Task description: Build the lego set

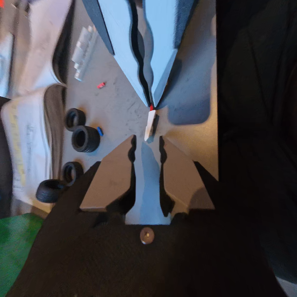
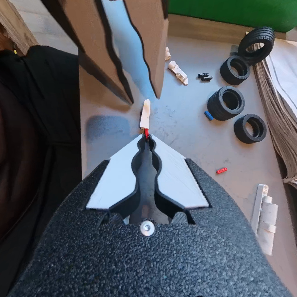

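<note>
Right claw (image 2: 146, 136) pinched; left claw (image 1: 147, 138) agape

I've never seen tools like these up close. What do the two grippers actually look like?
Both share one shape: two flat, tapering fingers with wavy black inner edges. The right gripper has pale grey-white fingers on a rough, pebbled black body with a silver screw. The left gripper has tan-looking fingers on a dark body with a similar screw.

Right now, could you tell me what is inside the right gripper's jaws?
The right gripper pinches a small red pin at its tips, with a white piece on the pin's outer end. The pin's clamped end is hidden between the jaws.
</note>
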The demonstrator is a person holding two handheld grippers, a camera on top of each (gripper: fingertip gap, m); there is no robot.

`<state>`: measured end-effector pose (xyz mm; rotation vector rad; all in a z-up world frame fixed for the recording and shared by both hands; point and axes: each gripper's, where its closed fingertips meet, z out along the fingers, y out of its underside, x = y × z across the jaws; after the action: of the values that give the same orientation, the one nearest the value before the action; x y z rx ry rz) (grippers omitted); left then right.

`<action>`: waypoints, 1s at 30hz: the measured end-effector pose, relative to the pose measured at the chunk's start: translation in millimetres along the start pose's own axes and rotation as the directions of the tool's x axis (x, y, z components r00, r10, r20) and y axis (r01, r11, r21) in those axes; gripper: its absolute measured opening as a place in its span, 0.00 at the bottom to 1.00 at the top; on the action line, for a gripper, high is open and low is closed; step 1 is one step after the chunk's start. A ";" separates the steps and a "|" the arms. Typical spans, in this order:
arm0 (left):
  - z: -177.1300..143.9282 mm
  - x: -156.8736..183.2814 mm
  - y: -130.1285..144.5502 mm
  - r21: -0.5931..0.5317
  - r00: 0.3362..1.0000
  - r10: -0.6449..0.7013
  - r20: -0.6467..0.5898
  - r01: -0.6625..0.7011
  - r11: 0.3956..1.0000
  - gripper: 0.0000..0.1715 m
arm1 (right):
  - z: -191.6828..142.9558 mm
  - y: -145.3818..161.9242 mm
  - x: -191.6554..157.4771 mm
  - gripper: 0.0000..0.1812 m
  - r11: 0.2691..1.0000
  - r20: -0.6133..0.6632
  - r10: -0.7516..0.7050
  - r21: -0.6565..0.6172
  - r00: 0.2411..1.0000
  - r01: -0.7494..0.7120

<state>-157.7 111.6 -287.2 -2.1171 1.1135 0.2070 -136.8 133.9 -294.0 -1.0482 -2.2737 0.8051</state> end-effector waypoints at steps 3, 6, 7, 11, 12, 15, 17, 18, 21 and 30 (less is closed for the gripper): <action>9.6 -0.9 -1.0 -0.042 0.998 -0.027 -0.058 0.025 0.999 0.09 | -1.6 0.6 -0.7 0.02 0.996 -0.043 -0.080 -0.028 0.996 0.079; 15.8 -1.1 -5.7 -0.048 0.997 -0.033 -0.064 0.030 0.998 0.04 | -1.8 1.1 -1.1 0.02 0.997 -0.048 -0.070 -0.036 0.996 0.068; 17.1 -2.5 -6.3 -0.048 0.998 -0.033 -0.053 0.030 0.998 0.04 | -1.7 1.5 -1.1 0.02 0.999 -0.034 -0.040 -0.032 0.999 0.039; 19.4 -4.4 -8.1 -0.033 0.998 -0.048 -0.033 0.047 0.998 0.03 | -2.6 3.3 0.0 0.02 0.997 0.027 0.074 0.003 0.997 -0.074; 19.9 -4.8 -8.4 -0.030 0.998 -0.051 -0.031 0.050 0.998 0.03 | -2.9 3.6 0.4 0.02 0.995 0.040 0.094 0.009 0.995 -0.095; 21.0 -6.1 -8.6 -0.059 0.999 -0.038 -0.025 0.036 0.998 0.04 | -5.3 2.3 2.5 0.02 0.987 0.075 0.156 0.027 0.985 -0.159; 21.7 -5.9 -10.3 -0.051 0.998 0.057 0.009 -0.057 0.997 0.03 | -6.5 3.5 1.5 0.03 0.980 0.113 0.191 0.025 0.975 -0.195; 21.9 -5.5 -11.7 -0.030 0.991 0.129 0.037 -0.128 0.991 0.03 | -8.1 3.2 -0.1 0.06 0.978 0.138 0.199 0.030 0.970 -0.205; 22.1 -8.5 -12.4 0.026 0.934 0.319 0.158 -0.327 0.945 0.03 | -17.2 -1.0 -11.1 0.11 0.974 0.254 0.191 0.071 0.948 -0.215; 14.3 9.2 -17.8 0.064 0.837 0.520 0.171 -0.536 0.842 0.03 | -15.4 9.2 -24.9 0.11 0.999 0.238 -0.028 0.052 0.971 0.017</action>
<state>-135.8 121.7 -292.3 -1.6221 1.5637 0.5401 -107.9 123.6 -294.4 -0.9451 -2.4450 1.0207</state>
